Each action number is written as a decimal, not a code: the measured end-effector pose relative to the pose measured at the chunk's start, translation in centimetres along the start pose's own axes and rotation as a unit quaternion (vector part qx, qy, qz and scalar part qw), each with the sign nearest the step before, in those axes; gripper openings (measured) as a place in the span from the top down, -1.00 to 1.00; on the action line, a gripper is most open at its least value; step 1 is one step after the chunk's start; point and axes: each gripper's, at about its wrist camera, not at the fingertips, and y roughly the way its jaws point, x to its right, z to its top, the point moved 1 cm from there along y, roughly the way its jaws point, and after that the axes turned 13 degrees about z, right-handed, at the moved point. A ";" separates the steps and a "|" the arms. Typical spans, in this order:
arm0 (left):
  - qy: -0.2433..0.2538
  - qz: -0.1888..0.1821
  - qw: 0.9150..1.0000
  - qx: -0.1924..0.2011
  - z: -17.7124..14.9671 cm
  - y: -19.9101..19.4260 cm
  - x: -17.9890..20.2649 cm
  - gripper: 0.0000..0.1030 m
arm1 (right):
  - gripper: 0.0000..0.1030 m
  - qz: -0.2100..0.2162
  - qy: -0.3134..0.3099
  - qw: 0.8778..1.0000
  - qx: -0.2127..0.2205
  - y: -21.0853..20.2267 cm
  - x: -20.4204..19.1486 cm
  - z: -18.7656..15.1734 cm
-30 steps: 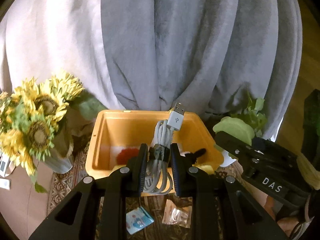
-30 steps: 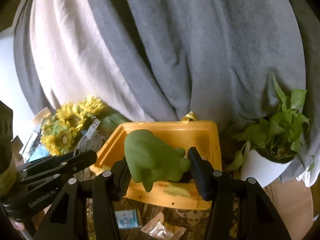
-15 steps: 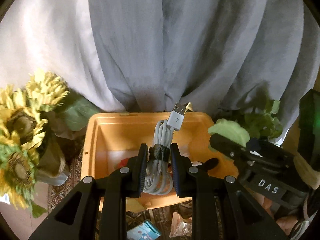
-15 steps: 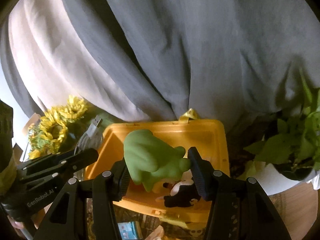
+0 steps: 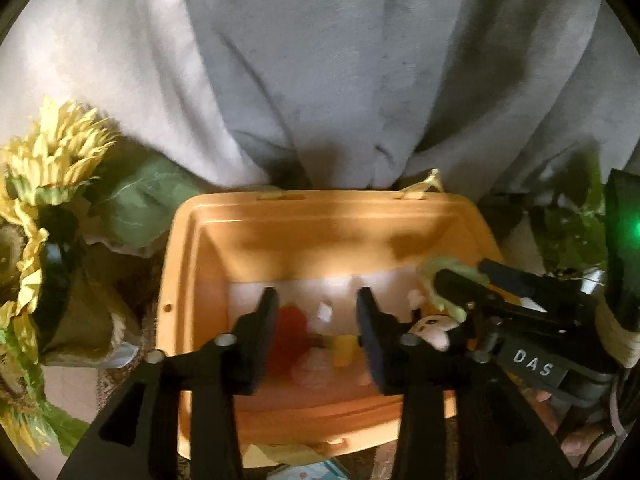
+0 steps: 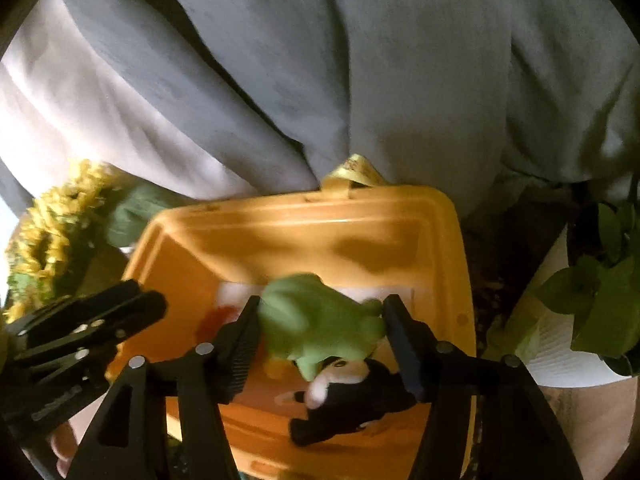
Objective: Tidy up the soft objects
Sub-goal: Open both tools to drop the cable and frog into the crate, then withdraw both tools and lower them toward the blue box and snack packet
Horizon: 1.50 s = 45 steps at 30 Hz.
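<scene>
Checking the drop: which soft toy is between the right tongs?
The green plush toy, blurred between the just-opening right tongs; the black-and-white plush lies in the bin below.

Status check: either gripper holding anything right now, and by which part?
Left gripper: nothing, jaws just opened. Right gripper: green plush sits between its opening jaws above the bin; grip cannot be told.

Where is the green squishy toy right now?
In the right wrist view, the green toy sits between the right hand-held gripper's fingers, over the orange bin, just above a black-and-white plush.
</scene>
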 end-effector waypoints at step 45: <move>0.075 0.118 0.988 0.066 -14.8 -10.2 -0.6 -0.64 | -0.43 -0.013 -0.130 0.990 -0.060 -7.2 -6.6 -11.8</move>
